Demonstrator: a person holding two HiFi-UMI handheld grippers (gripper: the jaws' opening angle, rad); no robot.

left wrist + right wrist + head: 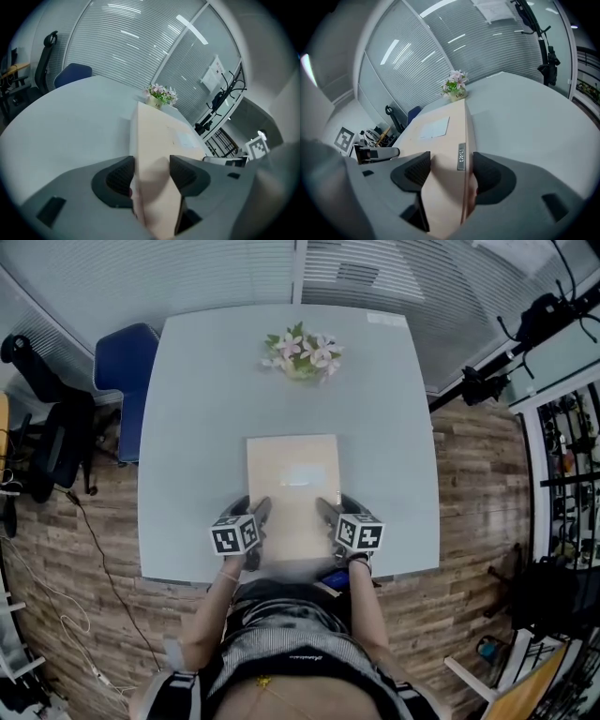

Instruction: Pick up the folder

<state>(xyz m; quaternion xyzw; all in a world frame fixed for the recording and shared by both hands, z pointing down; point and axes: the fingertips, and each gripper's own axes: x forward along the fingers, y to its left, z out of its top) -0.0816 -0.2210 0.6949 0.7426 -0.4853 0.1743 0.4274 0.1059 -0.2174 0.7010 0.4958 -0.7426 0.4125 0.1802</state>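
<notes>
Grey table (pixel 187 409), folder (pixel 292 484) edges inside left tool (pixel 251 508) and right tool (pixel 336 507)

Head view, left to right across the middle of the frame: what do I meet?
black office chair → blue chair → left gripper → folder → right gripper → black stand

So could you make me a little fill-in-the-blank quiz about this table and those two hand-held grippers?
1. The beige folder lies flat on the grey ____.
2. Near the table's far edge stands a bunch of ____.
3. The left hand-held gripper has the folder's ____ edge between its jaws, the right hand-held gripper the opposite edge.
4. The chair at the table's far left corner is ____.
Missing words: table; flowers; left; blue.
</notes>
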